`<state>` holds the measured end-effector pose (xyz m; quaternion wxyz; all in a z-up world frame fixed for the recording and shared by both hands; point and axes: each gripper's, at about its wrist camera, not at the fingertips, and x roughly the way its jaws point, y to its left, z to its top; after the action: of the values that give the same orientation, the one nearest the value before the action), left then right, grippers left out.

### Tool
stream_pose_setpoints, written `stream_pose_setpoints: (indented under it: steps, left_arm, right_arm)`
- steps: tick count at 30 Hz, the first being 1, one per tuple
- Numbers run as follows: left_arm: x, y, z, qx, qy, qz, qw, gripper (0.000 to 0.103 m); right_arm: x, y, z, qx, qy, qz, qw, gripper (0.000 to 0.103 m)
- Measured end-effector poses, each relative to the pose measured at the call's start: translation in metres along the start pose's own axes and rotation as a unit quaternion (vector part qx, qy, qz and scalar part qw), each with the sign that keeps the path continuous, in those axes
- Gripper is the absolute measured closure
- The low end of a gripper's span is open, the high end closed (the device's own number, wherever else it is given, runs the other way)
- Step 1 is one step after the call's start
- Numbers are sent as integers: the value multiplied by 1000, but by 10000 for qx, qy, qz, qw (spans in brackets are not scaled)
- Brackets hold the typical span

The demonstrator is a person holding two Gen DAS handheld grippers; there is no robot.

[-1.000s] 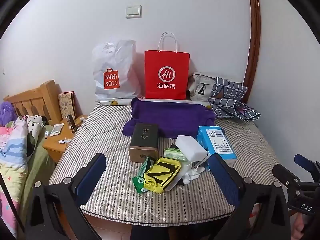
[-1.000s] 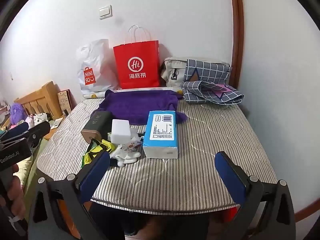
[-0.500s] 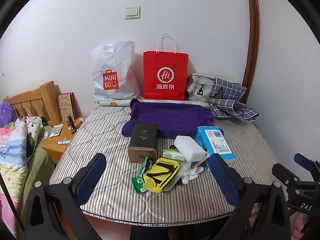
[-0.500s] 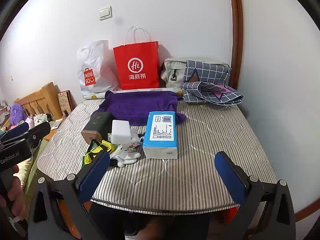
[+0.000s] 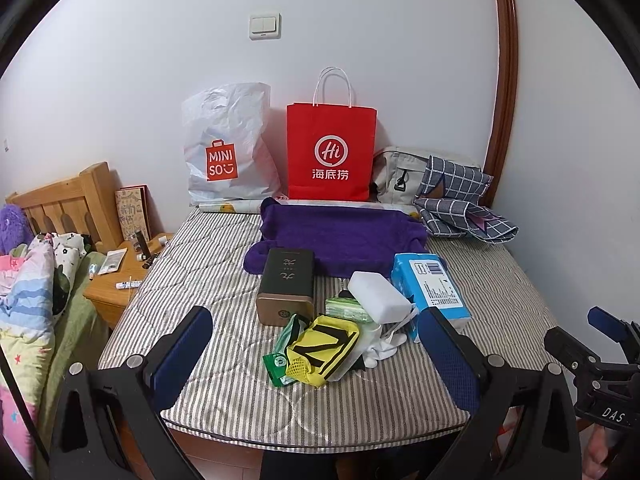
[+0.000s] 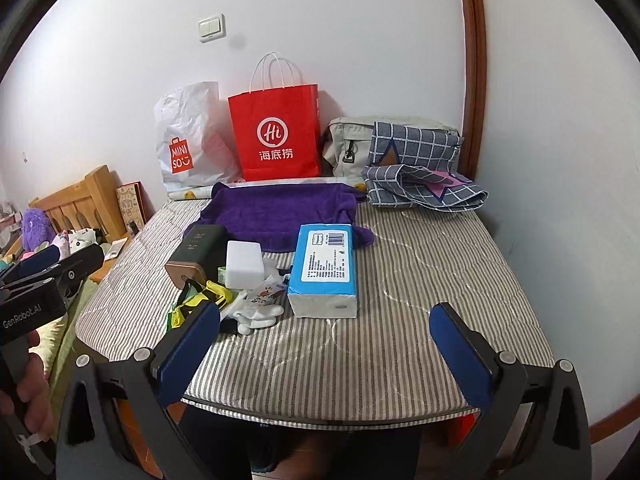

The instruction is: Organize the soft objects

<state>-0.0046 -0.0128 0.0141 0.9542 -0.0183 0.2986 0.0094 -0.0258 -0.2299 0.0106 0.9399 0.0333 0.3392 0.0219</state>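
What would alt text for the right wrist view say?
The open right gripper hovers at the near edge of a striped mattress, holding nothing. Ahead lie a blue tissue pack, a white sponge block and a purple towel.

White wall (image 5: 160, 60) with light switch (image 5: 264, 27); wooden headboard (image 5: 68, 200); bedside table (image 5: 116, 280).

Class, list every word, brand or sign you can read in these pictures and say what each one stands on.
"MINISO": white plastic bag
"Hi" and "海底捞": red paper bag
"GenRobot.AI": left gripper
"DAS": right gripper
Blue tissue pack: barcode and print, too small to read
Dark tin: gold characters, unreadable
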Motion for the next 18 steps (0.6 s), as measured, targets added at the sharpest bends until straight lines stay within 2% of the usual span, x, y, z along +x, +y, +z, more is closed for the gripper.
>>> stream_pose_setpoints:
  steps: [18]
  left_arm:
    - [0,0,0,-8,-7,-11,10000,0]
  right_arm:
    - [-4,1,0,10,-23,11,10000,0]
